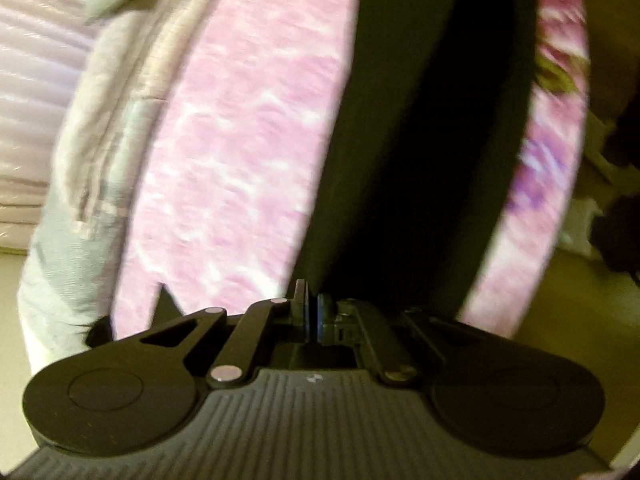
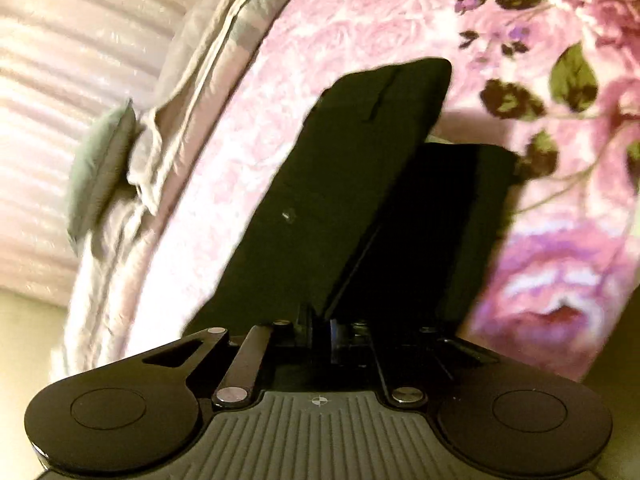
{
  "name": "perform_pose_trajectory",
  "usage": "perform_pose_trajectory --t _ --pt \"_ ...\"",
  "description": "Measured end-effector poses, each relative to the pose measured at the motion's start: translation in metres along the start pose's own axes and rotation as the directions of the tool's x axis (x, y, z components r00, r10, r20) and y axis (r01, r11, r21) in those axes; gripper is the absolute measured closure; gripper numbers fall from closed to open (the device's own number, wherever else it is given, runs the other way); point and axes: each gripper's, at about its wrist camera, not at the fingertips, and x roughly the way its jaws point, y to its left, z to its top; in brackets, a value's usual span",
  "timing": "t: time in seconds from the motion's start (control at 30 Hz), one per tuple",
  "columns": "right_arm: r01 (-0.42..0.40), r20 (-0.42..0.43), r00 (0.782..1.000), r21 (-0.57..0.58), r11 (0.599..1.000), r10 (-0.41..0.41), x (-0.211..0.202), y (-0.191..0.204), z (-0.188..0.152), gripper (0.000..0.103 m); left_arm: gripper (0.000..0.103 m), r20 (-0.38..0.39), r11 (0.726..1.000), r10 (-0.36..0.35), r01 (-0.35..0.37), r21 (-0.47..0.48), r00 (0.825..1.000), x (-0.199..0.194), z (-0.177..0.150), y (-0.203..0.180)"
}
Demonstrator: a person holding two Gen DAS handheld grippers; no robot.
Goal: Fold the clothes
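I have the black garment (image 2: 340, 184) pinched at its near edge in both tools, and it runs straight ahead from each of them, its long axis pointing away across the pink floral bed (image 2: 360, 12). My right tool (image 2: 320, 320) is clamped on a raised layer over a second dark layer just to its right; my left tool (image 1: 308, 308) is likewise closed on cloth. Neither hand is nearer, and a pale crumpled quilt (image 2: 188, 92) lies well off to the left.

A pink bedspread (image 2: 352, 20) with a rose pattern covers the bed, printed with large purple flowers and green leaves (image 2: 572, 76) toward one side. Along its far edge lies rumpled pale bedding (image 2: 192, 92) and what may be a grey pillow (image 2: 100, 168), before a ribbed pale curtain (image 2: 60, 80).
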Motion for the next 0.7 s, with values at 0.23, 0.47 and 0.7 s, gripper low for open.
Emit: perform_pose_trajectory --t 0.23,0.47,0.7 --pt "0.094 -0.037 0.995 -0.029 0.995 -0.095 0.008 -0.022 -0.024 0.096 0.101 -0.072 0.992 -0.076 0.083 0.099 0.994 0.044 -0.01 -0.076" --pt "0.186 -0.026 0.981 -0.125 0.974 -0.191 -0.004 0.013 -0.023 0.043 0.093 -0.119 0.996 -0.053 0.06 0.062 0.992 0.05 -0.018 -0.074" --pt "0.119 -0.119 0.981 -0.261 0.958 -0.155 -0.003 0.076 -0.054 0.04 0.089 -0.172 0.991 -0.034 0.011 -0.133 0.985 0.025 -0.05 -0.058"
